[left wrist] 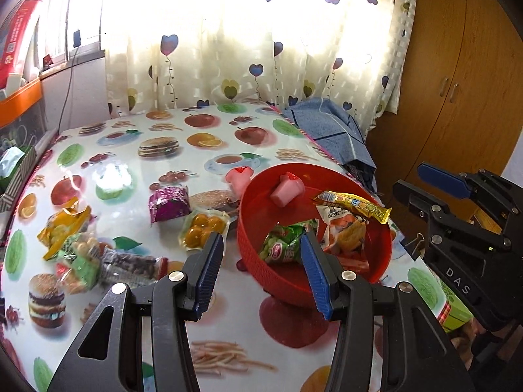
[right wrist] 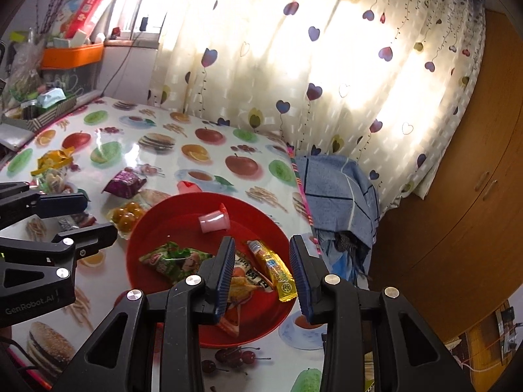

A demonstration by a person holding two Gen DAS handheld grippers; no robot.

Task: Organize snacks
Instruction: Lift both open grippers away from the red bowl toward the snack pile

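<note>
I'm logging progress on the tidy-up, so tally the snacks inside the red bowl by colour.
Pink jelly cup: 1
Yellow stick pack: 1
Green packet: 1
Orange-and-white packet: 1
Total in the red bowl: 4

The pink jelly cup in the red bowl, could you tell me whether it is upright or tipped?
Tipped: the pink jelly cup lies on its side in the red bowl.

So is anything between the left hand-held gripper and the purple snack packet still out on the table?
Nothing visible: the left hand-held gripper, open and empty, has bare tablecloth ahead toward the purple snack packet; the red bowl sits to its right.
</note>
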